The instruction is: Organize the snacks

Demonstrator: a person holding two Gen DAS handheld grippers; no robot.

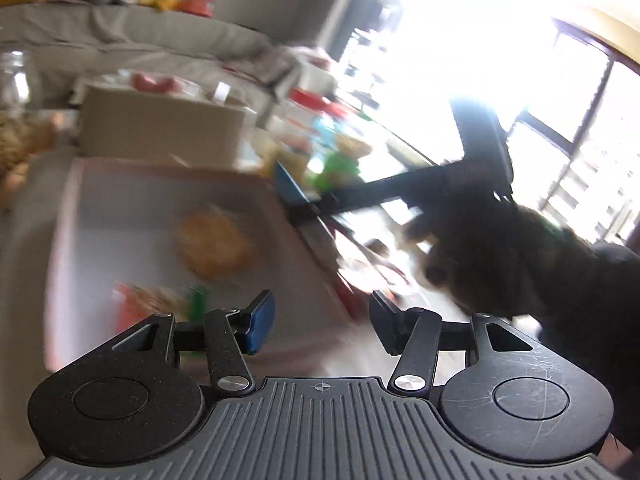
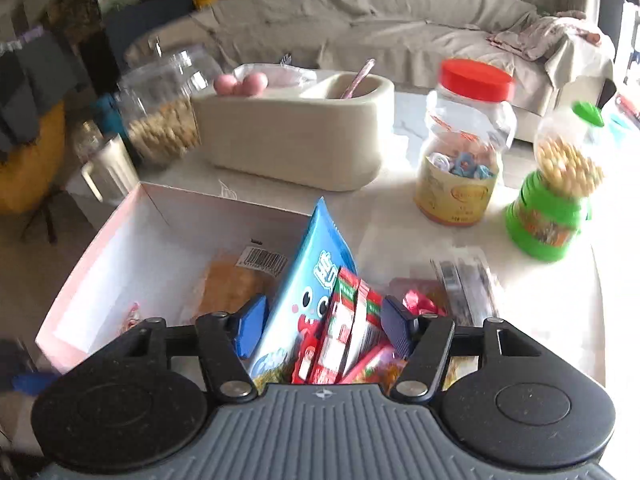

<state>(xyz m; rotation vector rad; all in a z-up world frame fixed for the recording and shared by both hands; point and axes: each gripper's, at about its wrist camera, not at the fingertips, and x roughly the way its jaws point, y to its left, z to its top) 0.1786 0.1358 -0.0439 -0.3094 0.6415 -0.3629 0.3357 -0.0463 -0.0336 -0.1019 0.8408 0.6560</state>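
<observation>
My right gripper [image 2: 324, 326] carries a small bundle: a blue snack pouch [image 2: 308, 288] and a couple of red-and-green snack packets [image 2: 352, 332] stand between its blue pads. The jaws sit part-way closed with the packets filling the gap, so I read it as a grip on the bundle rather than loose jaws. I judge it is held over the near right corner of the white box [image 2: 140, 220] so the bundle can drop in with the snacks already there, a wrapped orange pastry [image 2: 232, 284] with a barcode label lying flat on the box floor.

My left gripper [image 1: 322, 322] is wide open with nothing between its pads. It looks down into the same box, blurred in this view, and I take it to be ready to steady the box or tidy what lands inside.

Loose wrapped snacks [image 2: 460, 284] lie on the tabletop [image 2: 400, 216] just right of the box, so the sorting looks unfinished. Farther back stand a red-lidded candy jar [image 2: 464, 148], a green-based jar of stick biscuits [image 2: 556, 196], and a beige two-compartment holder [image 2: 296, 132], all well clear of the box. The tall pouch leans against the box wall; it may tip the packets outward on release.
</observation>
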